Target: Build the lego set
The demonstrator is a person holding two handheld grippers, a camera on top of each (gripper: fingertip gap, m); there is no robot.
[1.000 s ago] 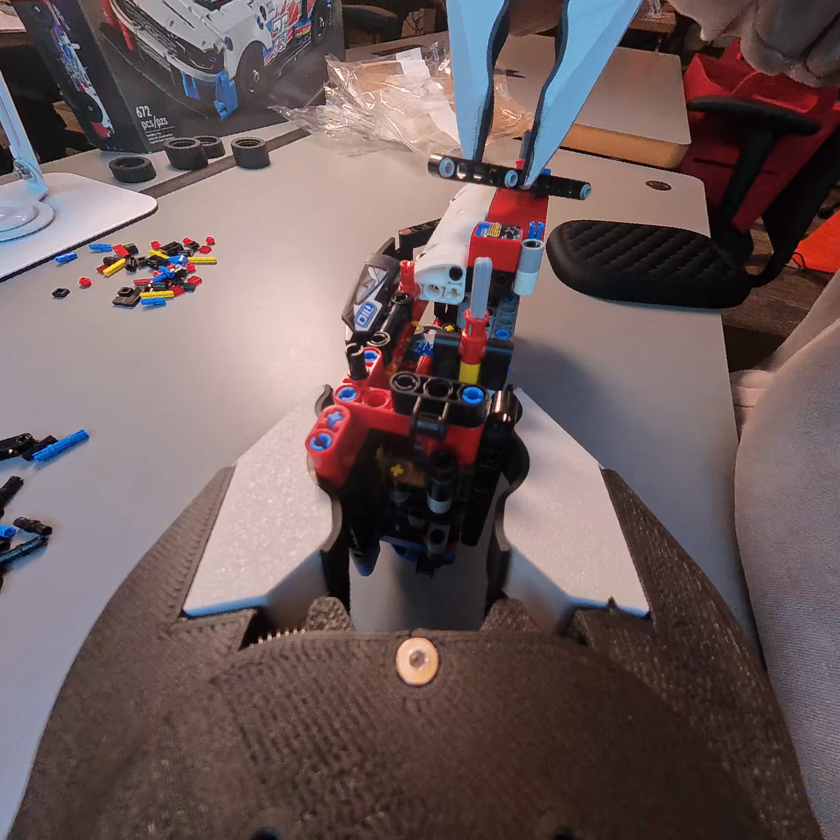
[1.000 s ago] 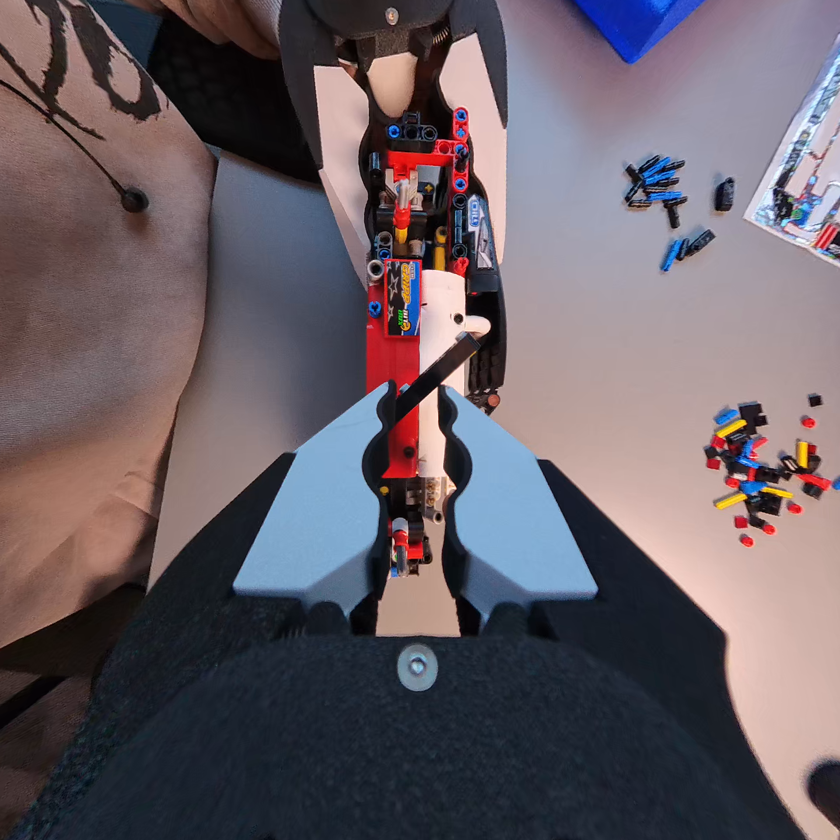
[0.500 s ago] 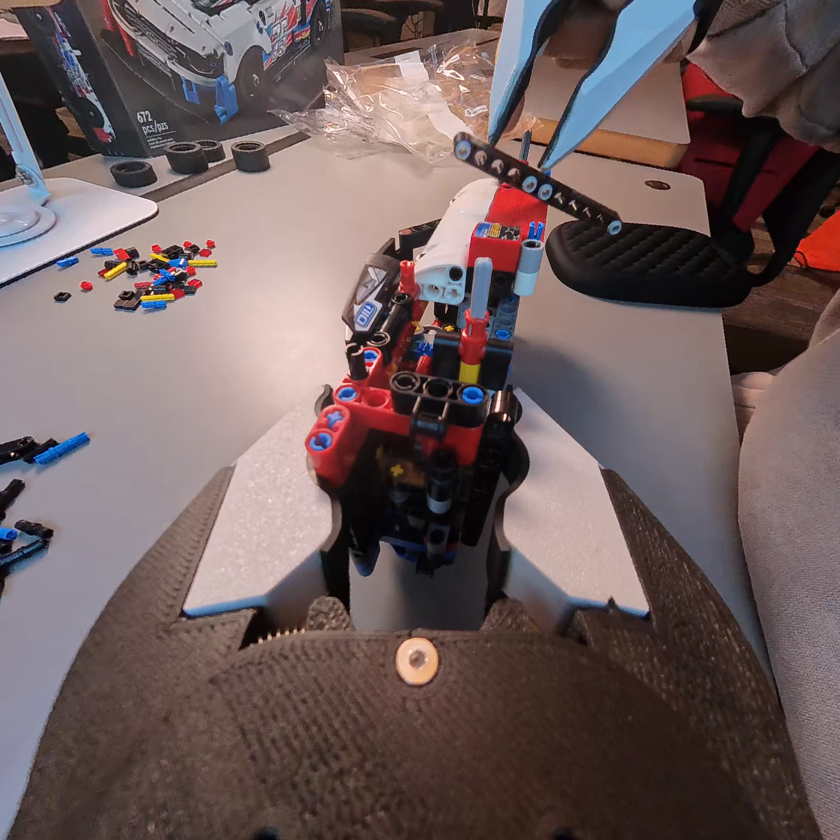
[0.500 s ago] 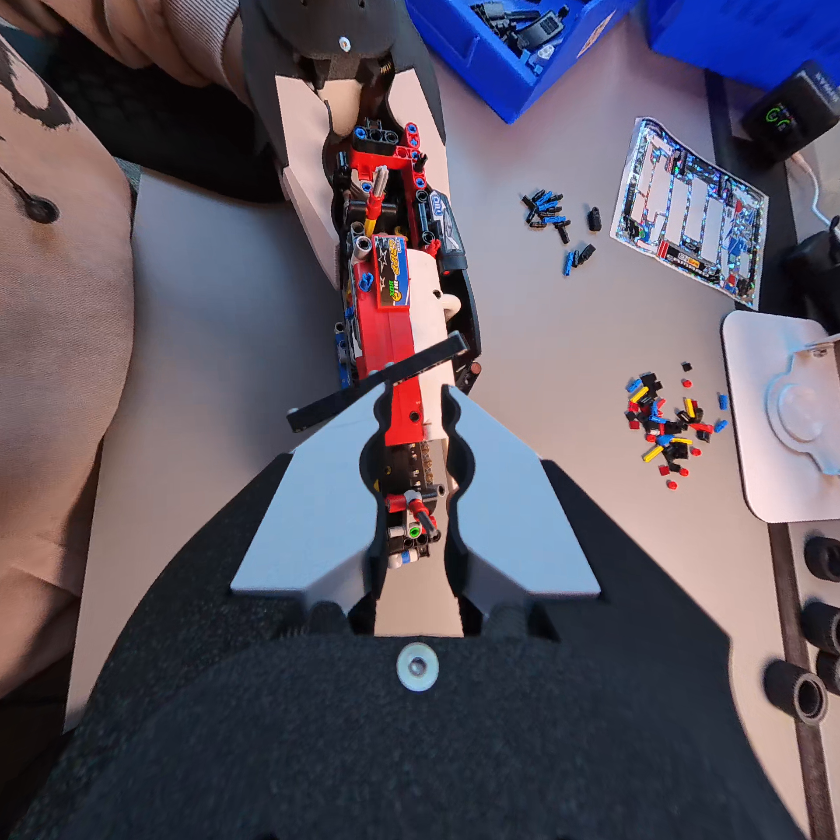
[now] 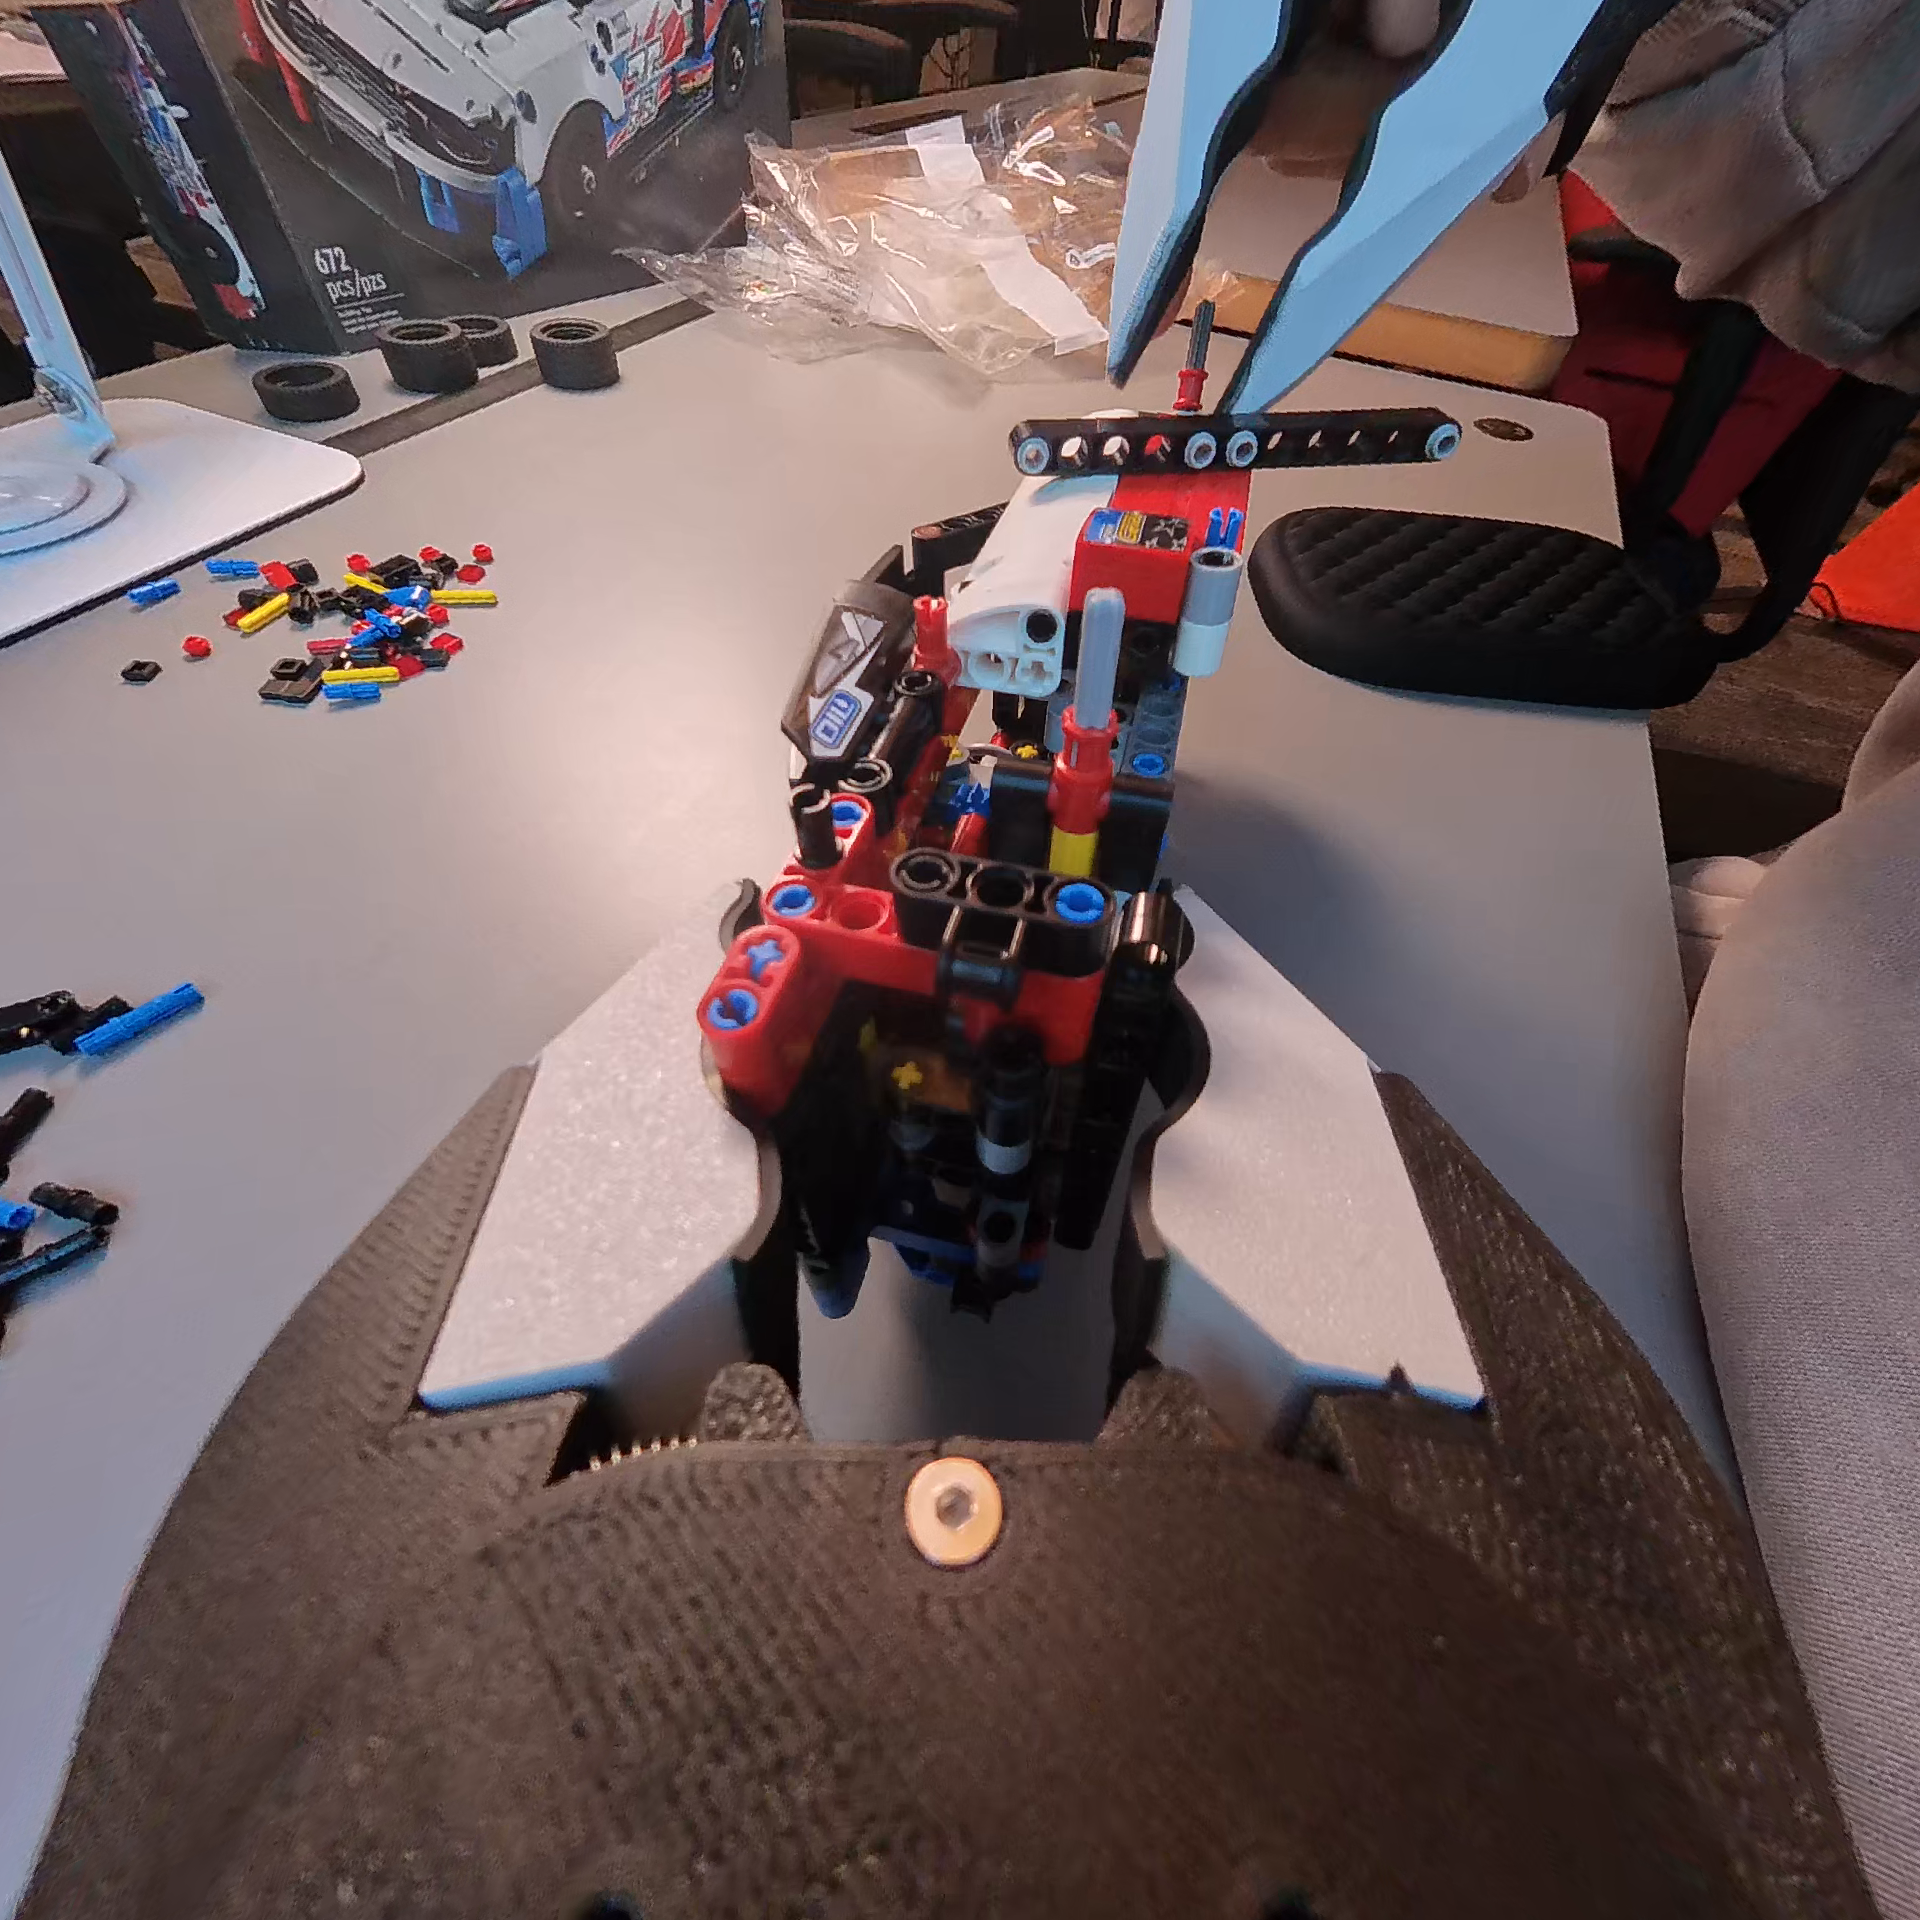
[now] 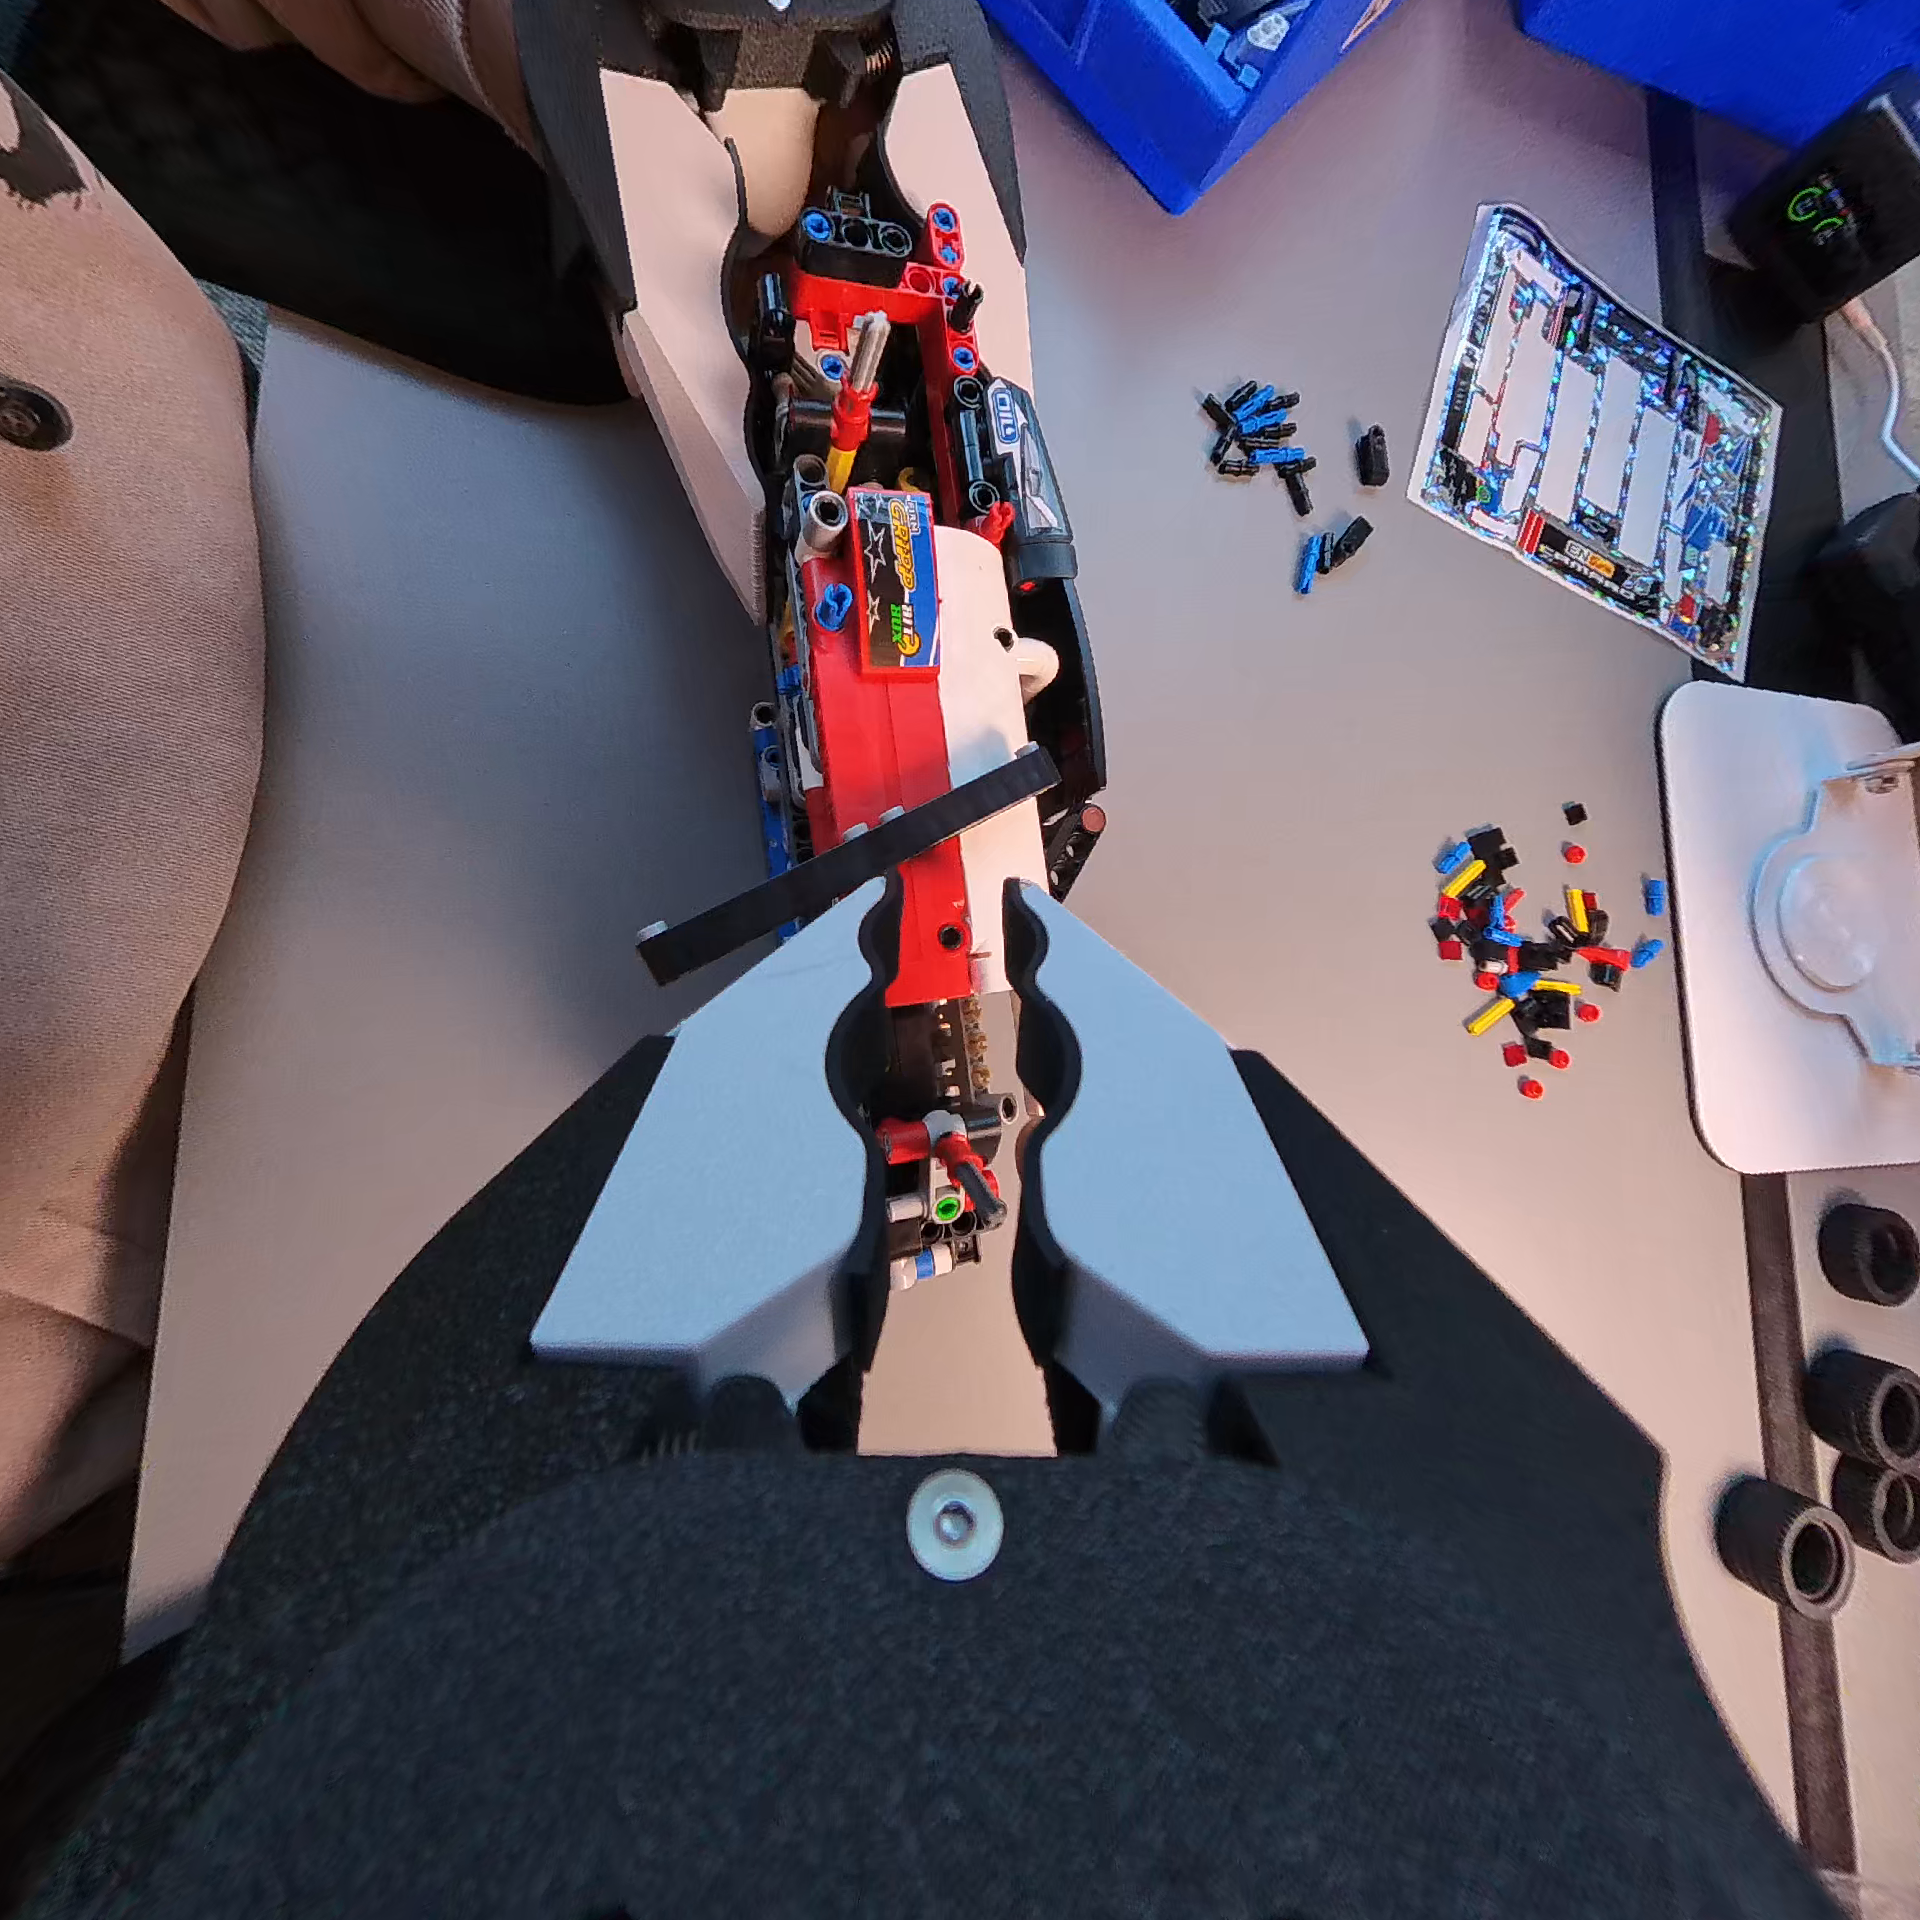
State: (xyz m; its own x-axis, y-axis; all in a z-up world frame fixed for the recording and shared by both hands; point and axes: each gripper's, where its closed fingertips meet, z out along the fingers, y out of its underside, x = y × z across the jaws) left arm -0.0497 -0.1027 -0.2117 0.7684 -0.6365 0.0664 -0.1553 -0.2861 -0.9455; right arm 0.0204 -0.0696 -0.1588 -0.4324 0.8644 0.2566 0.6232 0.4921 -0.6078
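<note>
beam [image 5: 1236, 449] under right gripper [image 5: 1184, 379] | contact unclear | model [image 5: 977, 935] base hidden

- My left gripper [image 5: 961, 1070] clamps the near end of the red, black and white Lego car chassis [image 5: 997, 831] between both fingers.
- My right gripper [image 5: 1179, 390] hangs over the far end, jaws parted, its tips just above a long black beam [image 5: 1236, 447] lying crosswise on the chassis.
- Loose pins [image 5: 343, 623] lie scattered on the grey table [image 5: 468, 831].
- Black tyres [image 5: 426, 353] sit before the set's box [image 5: 416, 156].
</note>
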